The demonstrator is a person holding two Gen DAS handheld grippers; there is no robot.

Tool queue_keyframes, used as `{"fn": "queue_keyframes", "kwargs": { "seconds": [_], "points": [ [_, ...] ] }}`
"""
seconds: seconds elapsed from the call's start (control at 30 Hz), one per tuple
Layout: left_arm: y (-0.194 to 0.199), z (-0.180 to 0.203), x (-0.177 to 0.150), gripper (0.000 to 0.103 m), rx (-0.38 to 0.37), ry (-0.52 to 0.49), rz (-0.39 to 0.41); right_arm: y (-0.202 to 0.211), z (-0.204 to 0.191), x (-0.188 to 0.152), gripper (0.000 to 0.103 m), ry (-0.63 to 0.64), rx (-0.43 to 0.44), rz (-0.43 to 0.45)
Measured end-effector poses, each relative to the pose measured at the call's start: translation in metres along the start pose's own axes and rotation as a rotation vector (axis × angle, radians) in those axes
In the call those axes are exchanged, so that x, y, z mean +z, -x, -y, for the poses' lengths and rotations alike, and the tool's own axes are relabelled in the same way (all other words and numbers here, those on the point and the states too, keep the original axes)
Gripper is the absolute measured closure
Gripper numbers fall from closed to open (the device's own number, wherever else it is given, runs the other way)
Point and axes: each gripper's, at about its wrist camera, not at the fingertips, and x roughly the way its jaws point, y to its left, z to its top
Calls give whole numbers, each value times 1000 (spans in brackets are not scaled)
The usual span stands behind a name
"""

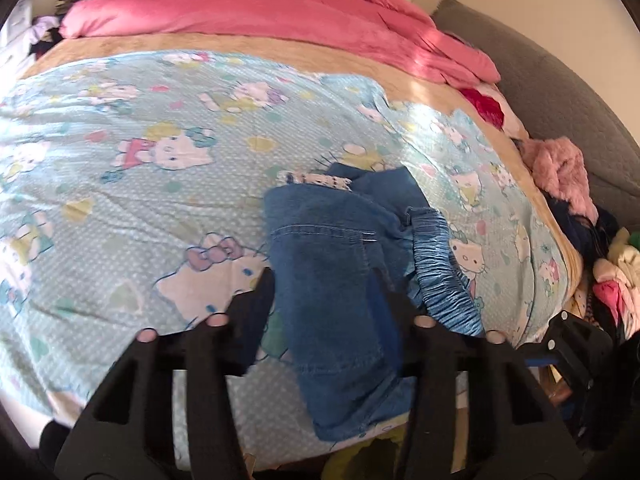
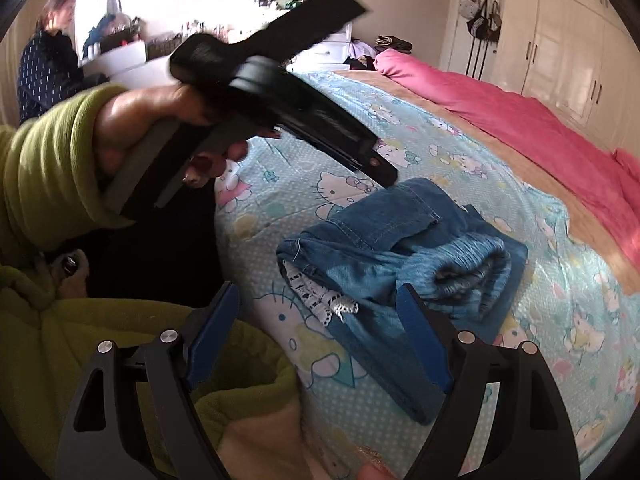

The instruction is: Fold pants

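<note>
Small blue denim pants (image 1: 336, 264) with an elastic waistband (image 1: 444, 276) and lace trim lie folded in a bundle on the light blue cartoon-cat bedsheet (image 1: 140, 200). My left gripper (image 1: 324, 280) is open, its fingers either side of the denim, just above it. In the right wrist view the pants (image 2: 384, 256) lie at the bed's near corner. My right gripper (image 2: 316, 300) is open and empty, low over the bed edge, its right finger (image 2: 420, 340) over the denim. The left gripper (image 2: 376, 168) shows there too, held by a hand in a green sleeve, tip at the pants' far edge.
A pink duvet (image 1: 260, 16) lies across the far side of the bed. A grey headboard (image 1: 560, 92) and a heap of clothes (image 1: 560, 172) are on the right. A person (image 2: 48, 68) sits at a cluttered dresser; white wardrobes (image 2: 560, 40) line the far wall.
</note>
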Motion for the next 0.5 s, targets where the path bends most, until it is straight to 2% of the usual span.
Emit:
{"fn": "queue_keyframes", "kwargs": {
  "seconds": [0.1,0.23,0.33,0.4,0.43,0.5],
  "points": [
    [-18,4,6,74,-24,-15,-42,-14,-6,5,39,88,-21,-23],
    [-46,-1,9,74,-10,-21,-99,-36,-9,12,46,179,-62,-69],
    [-56,-6,8,74,-12,-6,-114,-56,-4,16,55,213,-85,-105],
    [-59,-8,8,74,-12,-1,-119,-70,1,15,81,232,-74,-148],
    [-61,-9,8,74,-11,0,-122,-75,6,15,87,198,-17,-192],
    [-61,-9,8,74,-13,1,-122,-68,10,18,98,160,49,-194]
  ]
}}
